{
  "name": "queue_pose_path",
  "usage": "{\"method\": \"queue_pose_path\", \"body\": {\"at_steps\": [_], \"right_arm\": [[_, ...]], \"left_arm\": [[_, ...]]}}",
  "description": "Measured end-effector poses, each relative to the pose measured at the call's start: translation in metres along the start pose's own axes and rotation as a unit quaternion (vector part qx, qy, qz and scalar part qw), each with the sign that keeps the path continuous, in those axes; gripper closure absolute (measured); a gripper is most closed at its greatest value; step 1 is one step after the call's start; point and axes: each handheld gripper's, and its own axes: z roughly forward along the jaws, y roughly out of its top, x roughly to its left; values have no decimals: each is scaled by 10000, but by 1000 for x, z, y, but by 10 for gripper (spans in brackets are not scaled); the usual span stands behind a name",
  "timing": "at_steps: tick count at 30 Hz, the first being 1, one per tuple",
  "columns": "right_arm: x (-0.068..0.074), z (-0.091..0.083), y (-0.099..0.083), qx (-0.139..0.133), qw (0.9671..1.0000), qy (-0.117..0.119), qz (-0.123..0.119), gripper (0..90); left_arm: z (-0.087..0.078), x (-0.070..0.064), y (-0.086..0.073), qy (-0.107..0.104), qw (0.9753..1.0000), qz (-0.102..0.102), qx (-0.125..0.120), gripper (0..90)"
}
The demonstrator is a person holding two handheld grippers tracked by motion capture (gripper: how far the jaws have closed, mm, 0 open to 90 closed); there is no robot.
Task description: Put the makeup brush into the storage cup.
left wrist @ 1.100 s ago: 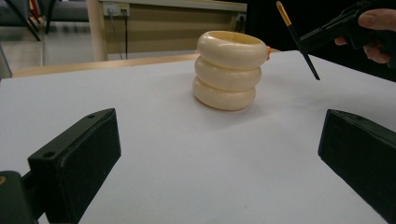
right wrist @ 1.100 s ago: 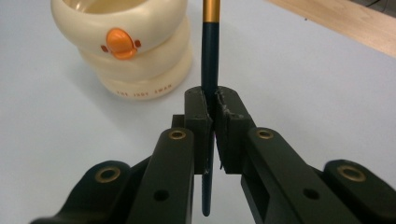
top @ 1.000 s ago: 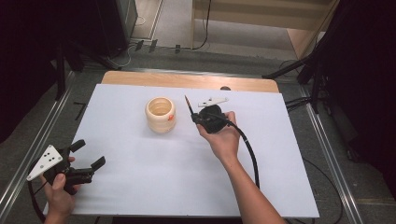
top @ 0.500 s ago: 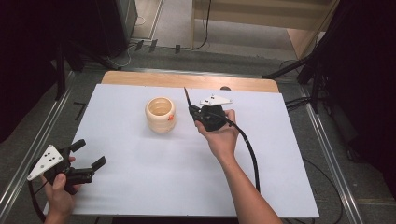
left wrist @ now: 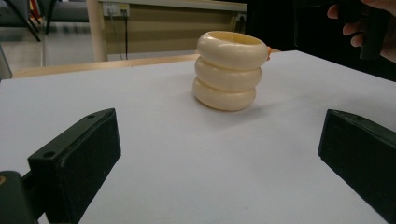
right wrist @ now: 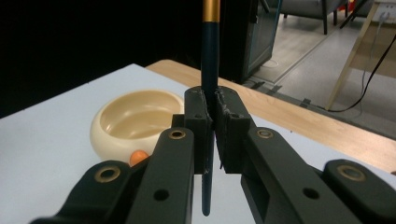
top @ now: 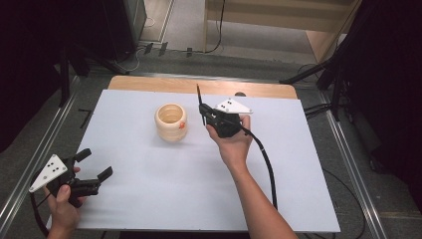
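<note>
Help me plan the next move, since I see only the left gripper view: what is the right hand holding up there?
Observer: The right gripper is shut on a slim dark stick with a gold band, held upright.
Operator: Where is it relative to the cup?
Observer: From the high view, it is just right of the cream ribbed cup, apart from it and not over the opening.
Operator: Is anything inside the cup?
Observer: The part of its inside seen from the right gripper view looks bare.
</note>
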Motion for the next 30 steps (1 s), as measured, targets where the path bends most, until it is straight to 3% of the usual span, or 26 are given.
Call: {"method": "queue_pose_path", "body": {"at_steps": [15,30], "right_arm": [[-1,6,3,-664,9978,43,-3,851],[1,15,6,-887,9960,80,75,851]], "left_arm": [[1,-1,0,33,10000,63,19,0],[1,-1,0,44,10000,67,23,0]]}}
